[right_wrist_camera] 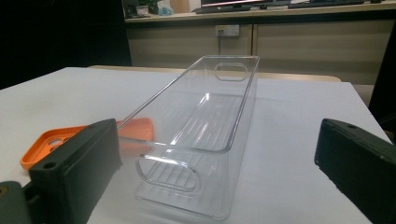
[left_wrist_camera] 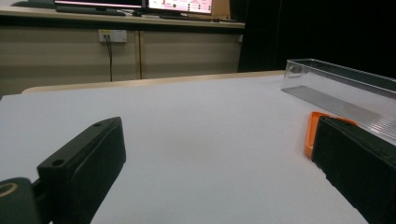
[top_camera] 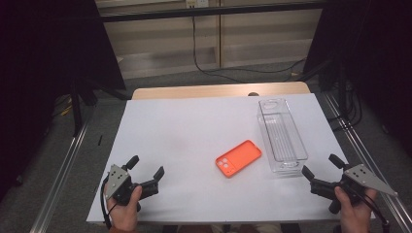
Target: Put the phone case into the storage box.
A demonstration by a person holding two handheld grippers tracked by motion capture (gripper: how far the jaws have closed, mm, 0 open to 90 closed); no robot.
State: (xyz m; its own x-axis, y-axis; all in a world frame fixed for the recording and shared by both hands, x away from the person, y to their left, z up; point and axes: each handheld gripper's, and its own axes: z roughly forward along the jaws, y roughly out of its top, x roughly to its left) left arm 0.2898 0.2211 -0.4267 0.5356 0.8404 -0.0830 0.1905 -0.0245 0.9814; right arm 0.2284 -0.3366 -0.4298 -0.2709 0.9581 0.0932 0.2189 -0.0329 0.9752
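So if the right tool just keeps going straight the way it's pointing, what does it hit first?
Most likely the near end of the clear plastic bin, which sits right ahead of the open right tool. The orange phone case lies off to one side.

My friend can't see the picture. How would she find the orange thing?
Look at the white table, near its right side. Beside the long clear plastic bin, on its left, lies a flat orange phone case. It is the only brightly coloured thing there.
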